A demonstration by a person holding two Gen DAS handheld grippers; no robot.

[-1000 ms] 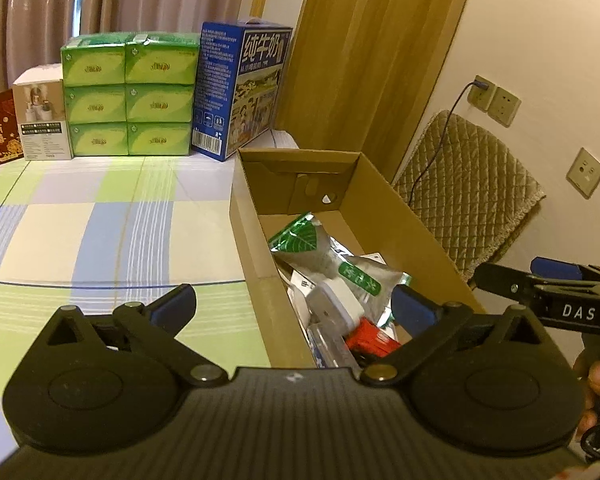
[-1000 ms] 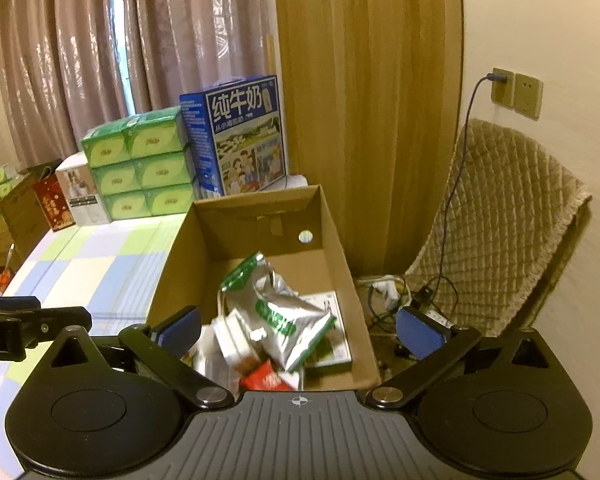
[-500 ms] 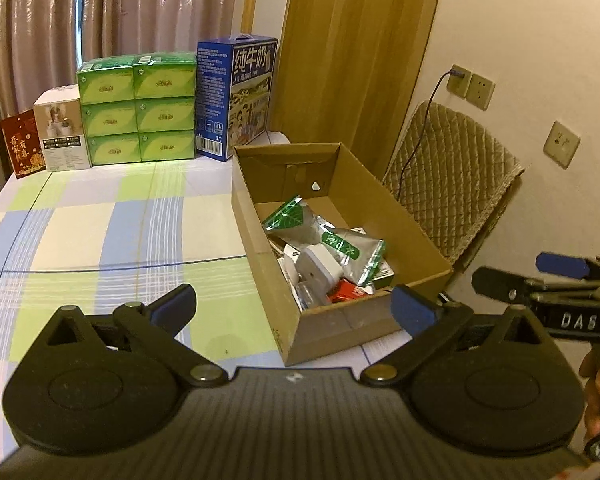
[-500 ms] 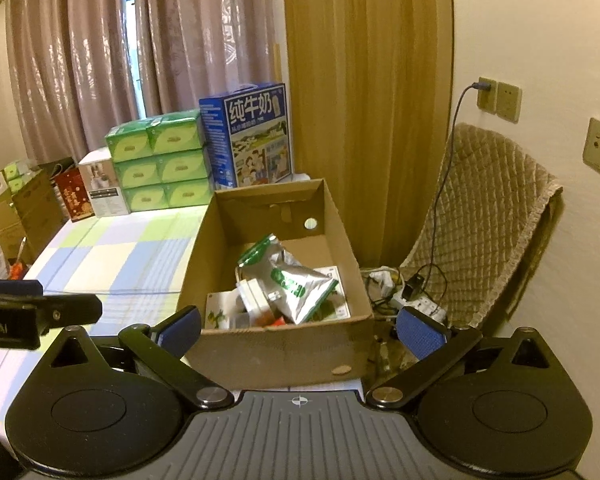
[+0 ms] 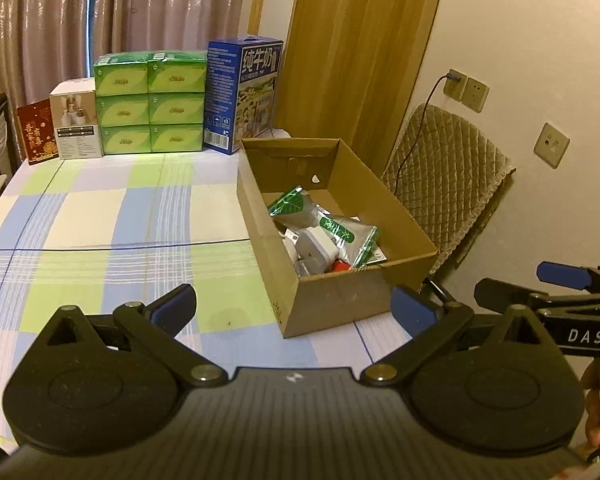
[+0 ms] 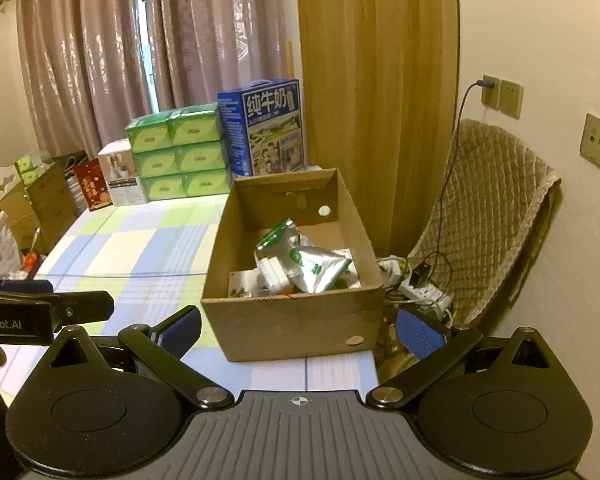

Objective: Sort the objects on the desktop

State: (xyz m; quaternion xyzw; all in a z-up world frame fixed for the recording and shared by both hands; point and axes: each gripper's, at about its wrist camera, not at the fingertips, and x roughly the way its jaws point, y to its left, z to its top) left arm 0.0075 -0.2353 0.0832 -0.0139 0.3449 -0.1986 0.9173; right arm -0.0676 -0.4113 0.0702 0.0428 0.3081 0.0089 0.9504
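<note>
Cardboard box (image 5: pixel 332 300), loaded with a silver-green pouch (image 6: pixel 312 264), a white plug (image 5: pixel 314 246) and other small items, sits on the checked tablecloth (image 5: pixel 100 216) ahead of my jaws. My left gripper (image 5: pixel 292 306) and right gripper (image 6: pixel 298 328) hover short of its near wall, both spread wide and empty. Sorting looks finished or nearly so: the cloth between my fingers and the box holds nothing loose. Next, I judge, a scan for anything unsorted.
</note>
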